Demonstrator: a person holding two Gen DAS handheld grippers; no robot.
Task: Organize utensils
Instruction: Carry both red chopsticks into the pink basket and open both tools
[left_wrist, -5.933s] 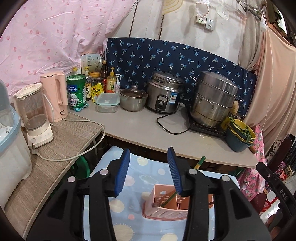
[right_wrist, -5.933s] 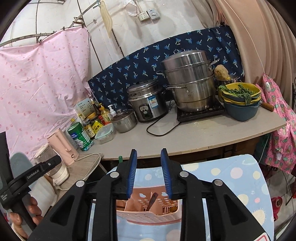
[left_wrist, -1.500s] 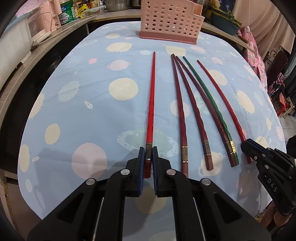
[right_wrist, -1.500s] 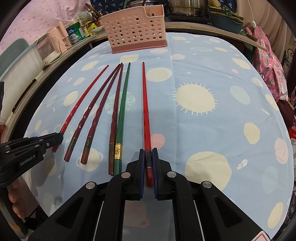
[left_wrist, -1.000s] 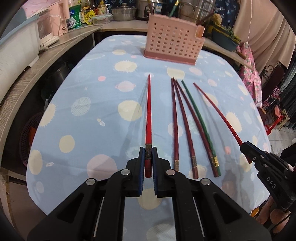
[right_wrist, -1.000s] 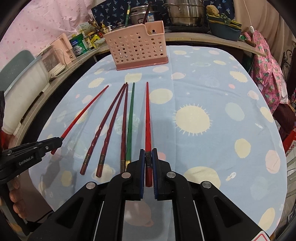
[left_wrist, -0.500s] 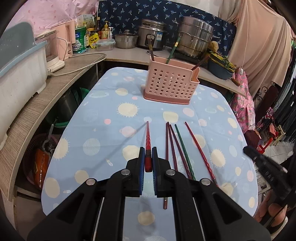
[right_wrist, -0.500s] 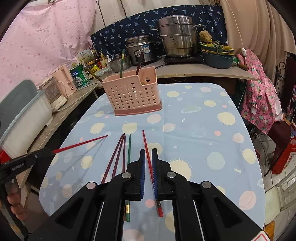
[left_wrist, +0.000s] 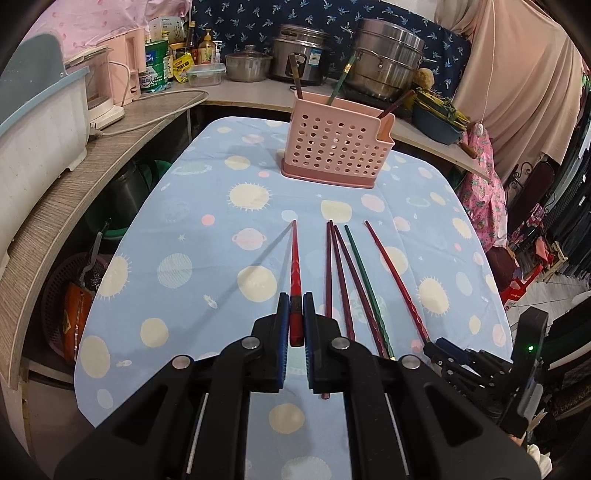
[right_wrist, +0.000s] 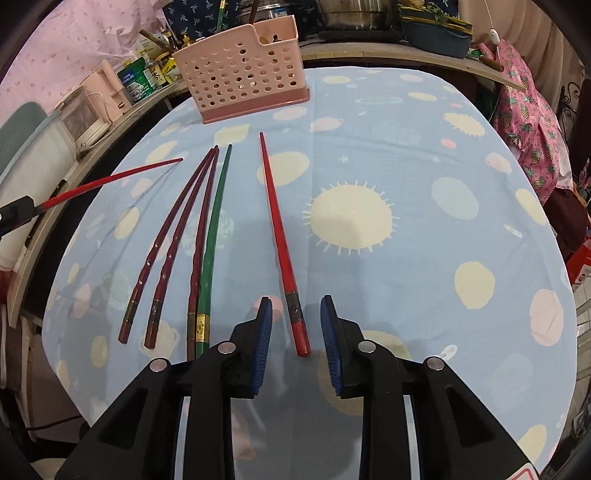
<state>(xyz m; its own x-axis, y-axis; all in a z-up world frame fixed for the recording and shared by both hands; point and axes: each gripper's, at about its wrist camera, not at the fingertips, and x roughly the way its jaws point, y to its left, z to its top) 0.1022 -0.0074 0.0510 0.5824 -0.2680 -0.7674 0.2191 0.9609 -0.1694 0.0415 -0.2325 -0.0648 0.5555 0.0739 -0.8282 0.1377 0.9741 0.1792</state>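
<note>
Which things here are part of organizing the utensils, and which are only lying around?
Part of the job: left gripper clamping a red chopstick; right gripper, jaws opening around another red chopstick; pink holder.

Lying about: rice cooker, steamer pot, green can.

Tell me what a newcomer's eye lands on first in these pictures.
A row of chopsticks lies on the blue sun-and-planet tablecloth, tips toward the pink perforated utensil basket at the far end. The left gripper holds one red chopstick raised, while the right gripper's jaws are opening around another red chopstick.
</note>
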